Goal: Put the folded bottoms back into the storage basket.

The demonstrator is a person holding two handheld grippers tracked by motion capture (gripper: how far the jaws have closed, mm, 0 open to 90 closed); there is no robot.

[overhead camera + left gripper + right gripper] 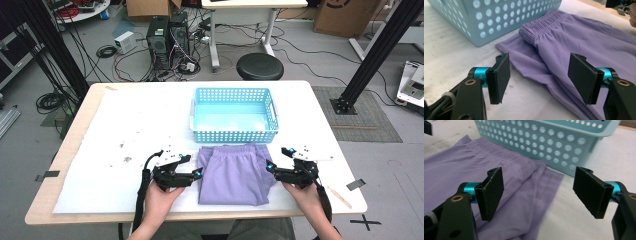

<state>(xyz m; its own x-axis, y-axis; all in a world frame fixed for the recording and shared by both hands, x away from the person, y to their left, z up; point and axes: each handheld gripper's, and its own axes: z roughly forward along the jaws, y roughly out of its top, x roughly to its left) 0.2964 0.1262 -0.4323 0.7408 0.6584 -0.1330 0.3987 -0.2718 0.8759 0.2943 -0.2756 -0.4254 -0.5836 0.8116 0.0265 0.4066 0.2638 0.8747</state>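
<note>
Two open tools flanking folded purple shorts

The left tool [194, 166] and right tool [276, 159] are held with jaws spread wide and nothing between them, one at each side edge of the purple shorts [234, 174]. The shorts are laid flat on the white tabletop [125, 130], waistband just beside the light blue perforated basket [233, 134] behind them.

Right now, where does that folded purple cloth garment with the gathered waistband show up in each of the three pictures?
High view: the folded purple cloth garment lies at bottom centre, between the two grippers.
Left gripper view: it spreads across the right half, waistband uppermost.
Right gripper view: it covers the left half.
Shared landmark: the light blue perforated plastic basket, just beyond the waistband in each.
</note>
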